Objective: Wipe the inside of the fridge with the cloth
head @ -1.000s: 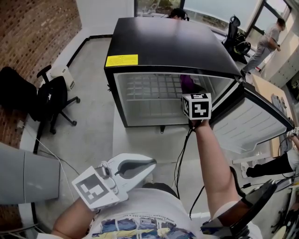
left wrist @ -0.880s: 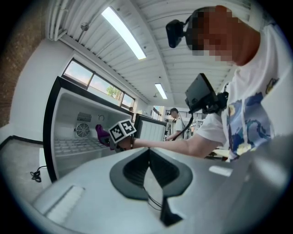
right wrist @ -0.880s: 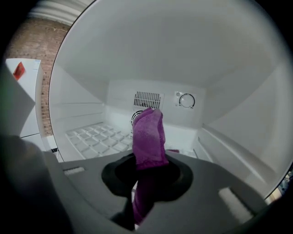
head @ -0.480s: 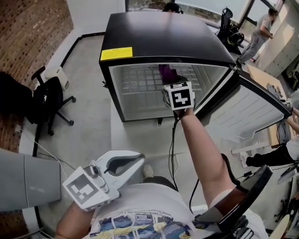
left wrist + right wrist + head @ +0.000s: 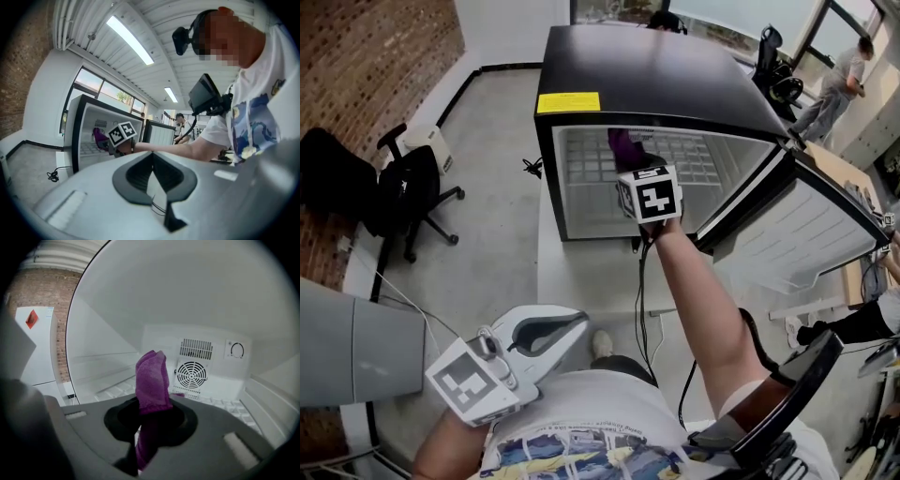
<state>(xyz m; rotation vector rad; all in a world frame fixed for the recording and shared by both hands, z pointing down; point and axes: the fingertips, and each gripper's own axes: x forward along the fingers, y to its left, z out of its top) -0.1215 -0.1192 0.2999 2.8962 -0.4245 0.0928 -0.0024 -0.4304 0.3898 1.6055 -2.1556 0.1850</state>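
A small black fridge [image 5: 656, 80] stands open on a white platform, its door [image 5: 787, 230] swung to the right. My right gripper [image 5: 639, 169] reaches into the white interior [image 5: 140, 310], shut on a purple cloth [image 5: 152, 380] that stands up from its jaws; the cloth [image 5: 624, 144] shows above the marker cube. The wire shelf [image 5: 591, 159] lies under it, and the back wall with a round fan grille [image 5: 191, 374] and a dial [image 5: 237, 350] is ahead. My left gripper [image 5: 581, 323] hangs low near the person's chest, shut and holding nothing, with the fridge [image 5: 89, 131] far ahead.
A black office chair [image 5: 403, 192] stands left of the fridge by a brick wall [image 5: 366, 66]. A cable [image 5: 647, 300] runs down from the right gripper. A person [image 5: 844, 75] stands at the far right. A grey cabinet [image 5: 347, 347] is at the lower left.
My right gripper with the cloth has moved left along the fridge's inside, from the right part toward the middle. The left gripper has stayed low near the body.
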